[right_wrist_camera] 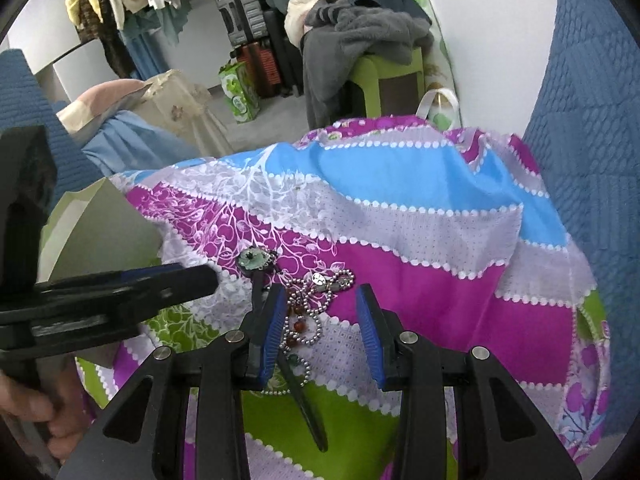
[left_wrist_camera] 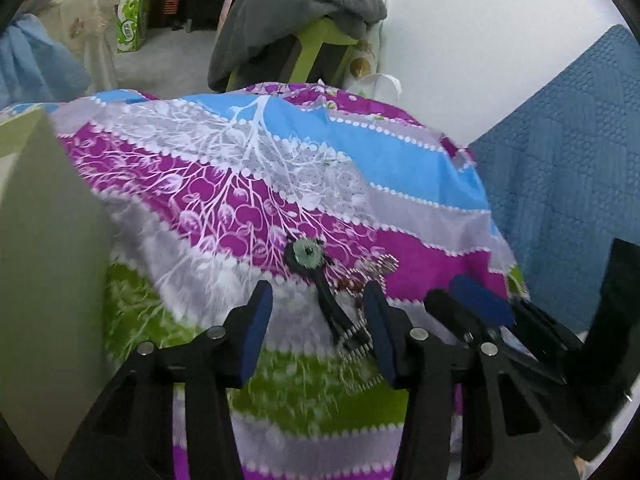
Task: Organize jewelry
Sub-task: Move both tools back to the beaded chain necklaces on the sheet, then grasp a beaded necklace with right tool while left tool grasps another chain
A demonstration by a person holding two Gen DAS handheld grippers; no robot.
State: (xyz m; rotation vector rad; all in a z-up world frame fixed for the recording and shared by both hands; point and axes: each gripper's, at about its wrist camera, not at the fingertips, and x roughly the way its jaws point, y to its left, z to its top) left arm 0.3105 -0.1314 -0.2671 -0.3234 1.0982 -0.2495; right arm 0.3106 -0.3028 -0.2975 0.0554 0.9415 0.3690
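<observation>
On a striped purple, blue, grey and green cloth [left_wrist_camera: 400, 168] lies a black hair clip with a green flower ornament [left_wrist_camera: 306, 257]. Its black arm runs down between the fingers of my left gripper [left_wrist_camera: 318, 292], which is open just above it; the pads do not press it. Beside it a silver ball chain with red beads [right_wrist_camera: 304, 320] is tangled on the cloth [right_wrist_camera: 440, 304], between the blue pads of my open right gripper [right_wrist_camera: 320, 292]. The clip's ornament [right_wrist_camera: 252, 259] lies just beyond the right gripper's left finger. The grippers hang side by side: right gripper [left_wrist_camera: 492, 308], left gripper [right_wrist_camera: 200, 274].
A pale open box or bag [left_wrist_camera: 40, 240] stands at the cloth's left edge. A blue quilted cover [left_wrist_camera: 560, 200] lies to the right. Behind, a green stool [left_wrist_camera: 320, 44] carries grey clothes against a white wall. A hand [right_wrist_camera: 40, 420] holds the left gripper.
</observation>
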